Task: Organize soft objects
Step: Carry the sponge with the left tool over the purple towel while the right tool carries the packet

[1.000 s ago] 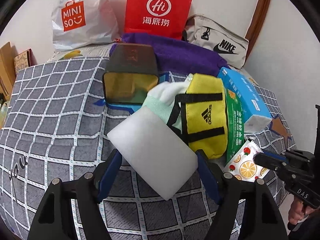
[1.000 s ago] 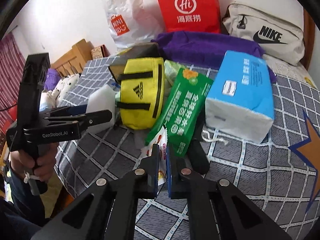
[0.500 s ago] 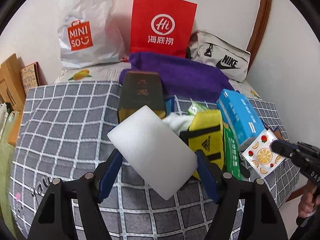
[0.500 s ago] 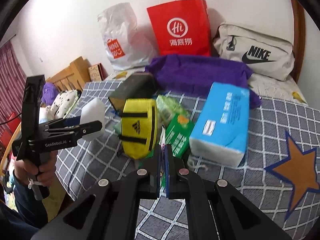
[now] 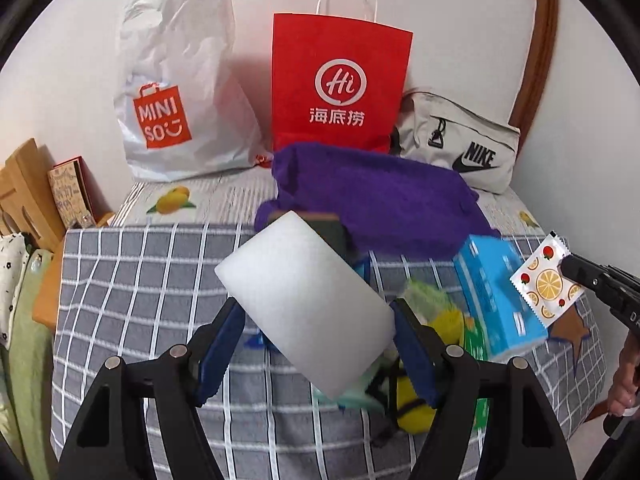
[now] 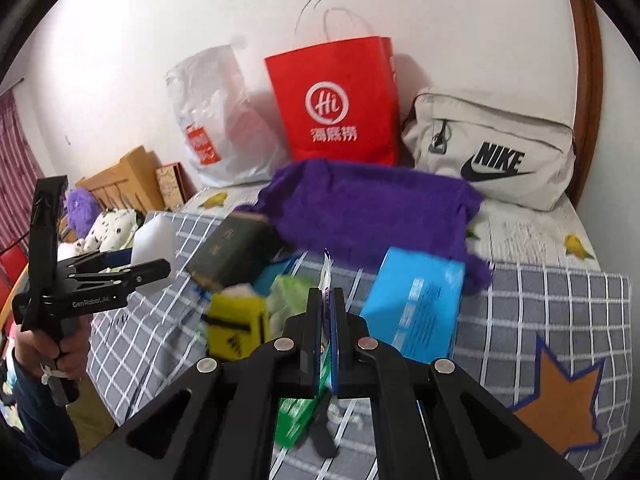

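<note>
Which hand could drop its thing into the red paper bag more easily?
Probably the left. The left gripper holds the white sponge right below the red bag; the right gripper, pinching the fruit-print packet, is off to the side.

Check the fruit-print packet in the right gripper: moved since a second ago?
Yes. The fruit-print packet, clamped in the right gripper, rose off the checked bedspread; it now sits level with the blue tissue pack.

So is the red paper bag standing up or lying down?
Standing up. The red paper bag sits upright against the wall, handles on top.
</note>
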